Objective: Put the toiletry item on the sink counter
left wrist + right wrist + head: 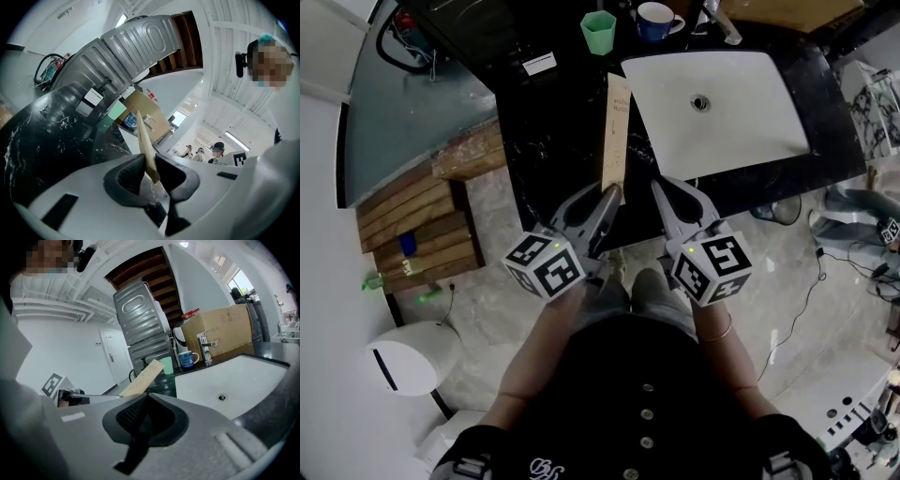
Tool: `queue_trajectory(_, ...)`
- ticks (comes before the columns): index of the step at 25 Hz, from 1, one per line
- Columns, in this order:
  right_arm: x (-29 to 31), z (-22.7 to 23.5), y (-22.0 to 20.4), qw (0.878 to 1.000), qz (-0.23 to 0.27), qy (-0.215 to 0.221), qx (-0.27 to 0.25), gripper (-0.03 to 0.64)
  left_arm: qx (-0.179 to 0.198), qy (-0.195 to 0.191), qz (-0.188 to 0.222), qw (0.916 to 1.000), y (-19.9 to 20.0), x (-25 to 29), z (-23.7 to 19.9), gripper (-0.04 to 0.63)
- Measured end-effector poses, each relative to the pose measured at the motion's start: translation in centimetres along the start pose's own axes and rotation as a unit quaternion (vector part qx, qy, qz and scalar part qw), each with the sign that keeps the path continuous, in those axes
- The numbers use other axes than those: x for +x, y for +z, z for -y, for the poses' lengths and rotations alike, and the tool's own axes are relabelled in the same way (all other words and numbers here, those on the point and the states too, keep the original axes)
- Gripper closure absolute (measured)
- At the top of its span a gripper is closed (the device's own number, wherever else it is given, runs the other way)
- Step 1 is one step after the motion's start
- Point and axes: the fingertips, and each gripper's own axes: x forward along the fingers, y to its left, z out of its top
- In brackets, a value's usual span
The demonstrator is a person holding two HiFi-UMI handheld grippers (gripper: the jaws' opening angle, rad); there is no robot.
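Left gripper carrying a slim tan cardboard packet out over the black sink counter

The left gripper (609, 193) is clamped on the near end of the cardboard packet (616, 131). The thin edge is pinched between the pads, probably so the long, flat packet stays stiff and points forward. The packet reaches over the counter (553, 122), just left of the white basin (741, 112). I cannot tell whether it touches the surface. The right gripper (660, 187) hovers alongside at the counter's front edge, its jaws together with nothing between them, apparently idle. A green cup (599, 31) and a blue mug (656, 21) stand at the back, leaving the dark strip beside the basin a likely resting place.
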Motion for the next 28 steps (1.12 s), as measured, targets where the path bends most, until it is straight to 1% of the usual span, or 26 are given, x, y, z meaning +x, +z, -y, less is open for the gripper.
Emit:
queue_trajectory(6,0.0,0.2,0.1,1.0,0.006,-0.004,0.002,0.614,0.012,0.0,-0.017,0.9998,-0.4,0.2,0.1,0.526)
queue_trajectory(18,0.3,0.5,-0.6,1.0,-0.003,-0.011,0.003,0.614,0.044,0.01,-0.044,0.998,-0.9,-0.5,-0.1,0.527)
queue_trajectory(22,0.3,0.3,-0.8,1.0,-0.005,-0.011,0.003,0.614,0.044,0.011,-0.05,0.9977,-1.3,-1.3,0.0,0.526)
queue_trajectory(25,0.3,0.6,-1.0,1.0,-0.006,-0.014,0.003,0.614,0.04,0.012,-0.045,0.9981,-1.3,-1.8,0.0,0.526)
queue_trajectory(28,0.2,0.6,-1.3,1.0,-0.011,-0.014,0.001,0.614,0.044,0.012,-0.047,0.9979,-1.6,-2.2,0.2,0.526)
